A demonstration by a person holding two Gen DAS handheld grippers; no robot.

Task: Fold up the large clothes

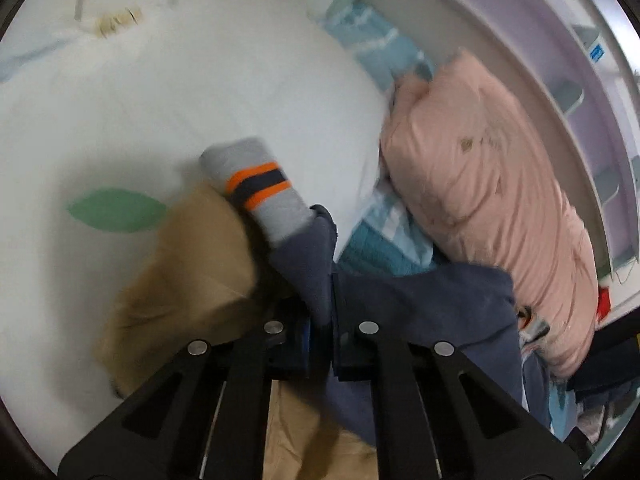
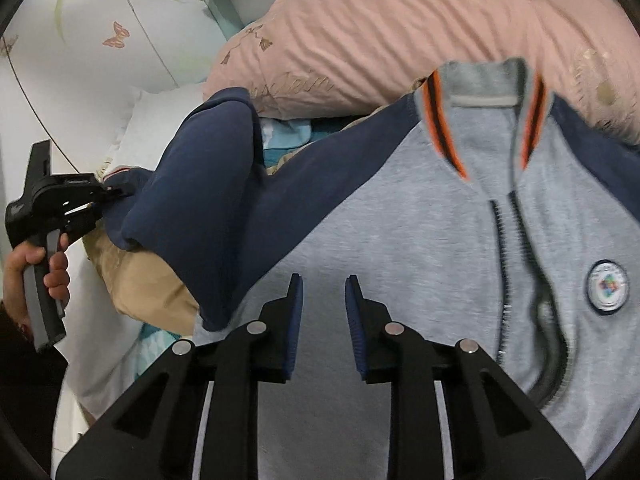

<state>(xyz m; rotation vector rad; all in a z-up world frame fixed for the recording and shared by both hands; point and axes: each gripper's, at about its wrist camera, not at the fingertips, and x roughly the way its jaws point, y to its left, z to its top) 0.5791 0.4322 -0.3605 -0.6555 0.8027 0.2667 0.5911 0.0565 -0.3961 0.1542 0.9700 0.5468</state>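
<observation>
A grey zip jacket [image 2: 400, 248] with navy sleeves and an orange-striped collar lies front up on the bed. My left gripper [image 1: 322, 312] is shut on its navy sleeve [image 1: 316, 268], near the grey cuff [image 1: 256, 184] with orange and navy stripes. In the right wrist view the left gripper [image 2: 114, 191] holds that sleeve [image 2: 208, 184], lifted over at the jacket's left. My right gripper [image 2: 323, 296] is open and empty, just above the jacket's grey front, left of the zip [image 2: 508, 256].
A pink quilt [image 2: 400, 28] lies bunched behind the jacket, also in the left wrist view [image 1: 488, 200]. A tan garment [image 1: 192, 272] lies under the sleeve. A white sheet [image 1: 180, 100] covers the bed; lilac shelves [image 1: 560, 80] stand at the right.
</observation>
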